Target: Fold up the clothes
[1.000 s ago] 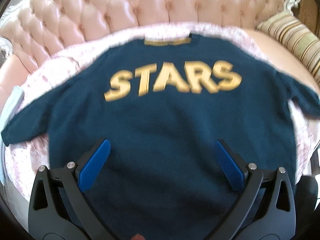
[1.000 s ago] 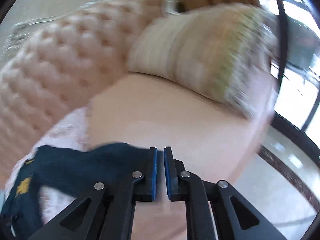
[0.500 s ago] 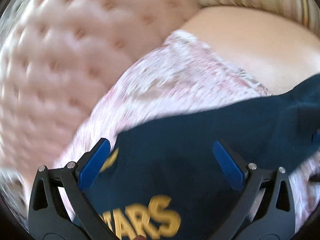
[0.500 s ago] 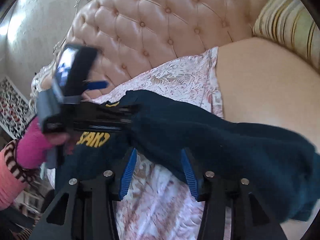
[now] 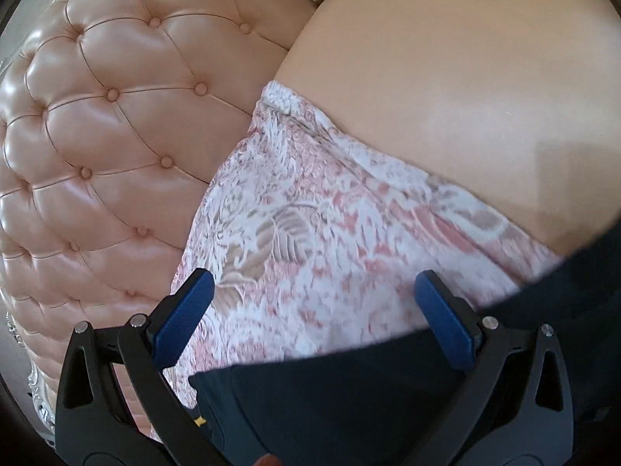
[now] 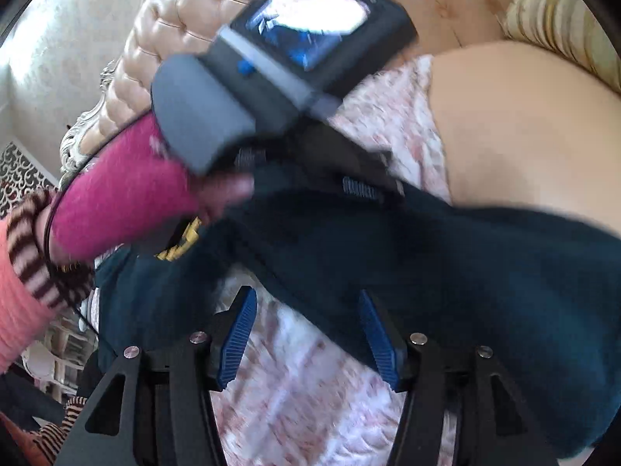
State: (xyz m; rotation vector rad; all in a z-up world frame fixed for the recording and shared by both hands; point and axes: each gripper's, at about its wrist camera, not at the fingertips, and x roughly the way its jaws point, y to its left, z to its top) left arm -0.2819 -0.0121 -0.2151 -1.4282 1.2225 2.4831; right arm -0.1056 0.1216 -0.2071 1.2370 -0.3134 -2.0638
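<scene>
A navy sweater (image 5: 349, 400) with yellow lettering lies on a floral cloth (image 5: 310, 213) spread over the sofa. In the left wrist view my left gripper (image 5: 312, 310) stands wide open over the sweater's upper edge, with only cloth between its blue pads. In the right wrist view the sweater's sleeve (image 6: 465, 272) stretches across to the right. My right gripper (image 6: 308, 334) hovers at the sleeve's lower edge, its jaws opening, and the pads do not press on anything. The left gripper's camera housing (image 6: 302, 39) shows above, held by a hand in a magenta sleeve (image 6: 124, 202).
The tufted pink backrest (image 5: 97, 116) rises behind the cloth. The bare peach seat cushion (image 5: 465, 97) lies to the right. A striped pillow (image 6: 562, 27) leans at the far right. A wall and patterned furniture show at the left (image 6: 23, 178).
My right gripper went from shut to open and turned towards the sleeve. My left gripper swung from the sweater's front to its upper edge, rolling, and came into the right wrist view.
</scene>
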